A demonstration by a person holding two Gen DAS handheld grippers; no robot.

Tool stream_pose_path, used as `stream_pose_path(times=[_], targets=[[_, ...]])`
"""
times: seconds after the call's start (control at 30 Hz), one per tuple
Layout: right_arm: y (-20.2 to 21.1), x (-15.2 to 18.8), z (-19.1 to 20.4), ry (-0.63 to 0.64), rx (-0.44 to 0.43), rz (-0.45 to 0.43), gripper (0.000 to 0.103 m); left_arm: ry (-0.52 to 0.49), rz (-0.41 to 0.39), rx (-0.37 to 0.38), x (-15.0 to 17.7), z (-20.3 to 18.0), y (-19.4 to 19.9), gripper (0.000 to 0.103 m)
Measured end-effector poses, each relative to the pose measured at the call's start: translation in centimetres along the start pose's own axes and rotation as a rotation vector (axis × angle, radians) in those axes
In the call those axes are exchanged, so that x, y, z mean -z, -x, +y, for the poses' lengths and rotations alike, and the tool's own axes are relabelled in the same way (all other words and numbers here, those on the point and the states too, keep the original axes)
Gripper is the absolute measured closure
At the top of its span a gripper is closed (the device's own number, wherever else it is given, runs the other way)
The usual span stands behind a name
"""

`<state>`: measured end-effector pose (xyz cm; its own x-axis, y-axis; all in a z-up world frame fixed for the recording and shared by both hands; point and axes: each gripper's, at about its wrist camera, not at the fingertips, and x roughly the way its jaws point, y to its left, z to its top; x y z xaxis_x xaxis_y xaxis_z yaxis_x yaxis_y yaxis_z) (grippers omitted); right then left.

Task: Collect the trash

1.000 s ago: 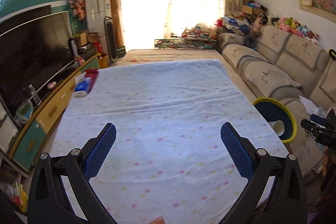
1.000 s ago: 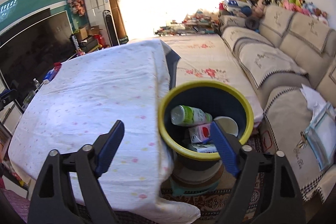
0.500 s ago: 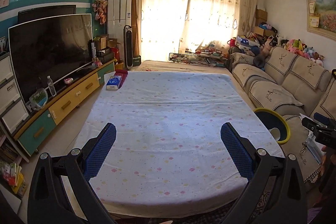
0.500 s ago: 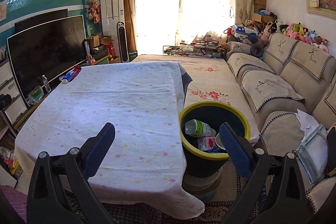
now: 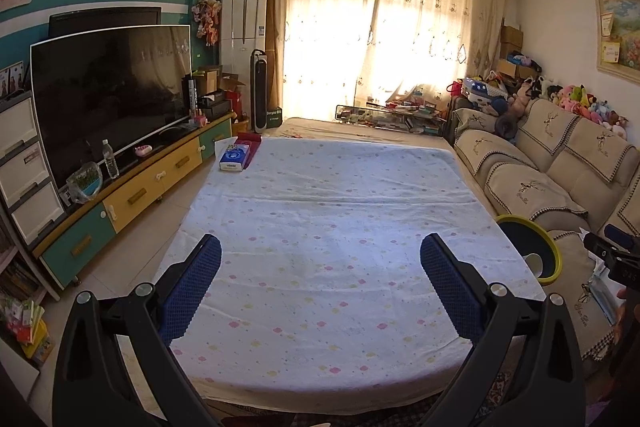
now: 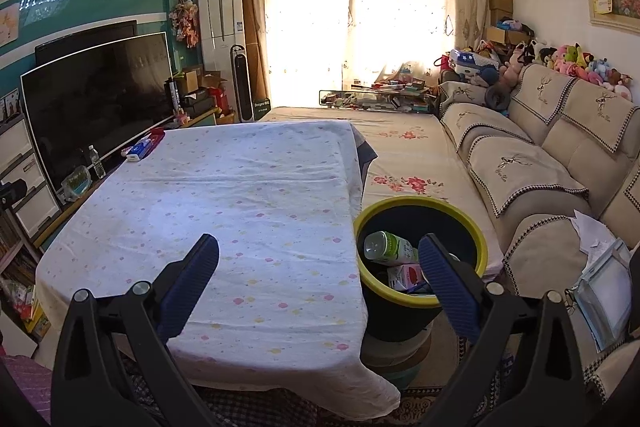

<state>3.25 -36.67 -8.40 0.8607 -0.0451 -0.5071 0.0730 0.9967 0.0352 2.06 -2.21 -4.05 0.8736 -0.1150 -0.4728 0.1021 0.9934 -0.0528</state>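
both tongs (image 5: 320, 287) (image 6: 318, 285) pulled back from table (image 5: 320, 219), wide, empty; bin (image 6: 420, 247) beside table.

Strong daylight floods through the curtained window (image 5: 384, 55), blown out to glare in both views. The television (image 5: 108, 95) mirrors the curtains faintly. Fisheye distortion bends walls and ceiling, with dark vignetting at the corners. Focus is sharp, without motion blur.

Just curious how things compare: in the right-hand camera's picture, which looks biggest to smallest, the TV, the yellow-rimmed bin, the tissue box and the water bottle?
1. TV
2. Yellow-rimmed bin, though it sits nearer the camera, so unsure against the TV
3. Tissue box and water bottle: they look alike, too close to rank
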Motion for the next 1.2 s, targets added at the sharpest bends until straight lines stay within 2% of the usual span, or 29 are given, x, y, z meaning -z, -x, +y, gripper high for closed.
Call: stream_pose_path(times=[1.2], targets=[[-0.03,0.22,0.24,-0.002,-0.002,0.003,0.008,-0.008,0.012,0.023,0.5,-0.52,-0.92,0.005]])
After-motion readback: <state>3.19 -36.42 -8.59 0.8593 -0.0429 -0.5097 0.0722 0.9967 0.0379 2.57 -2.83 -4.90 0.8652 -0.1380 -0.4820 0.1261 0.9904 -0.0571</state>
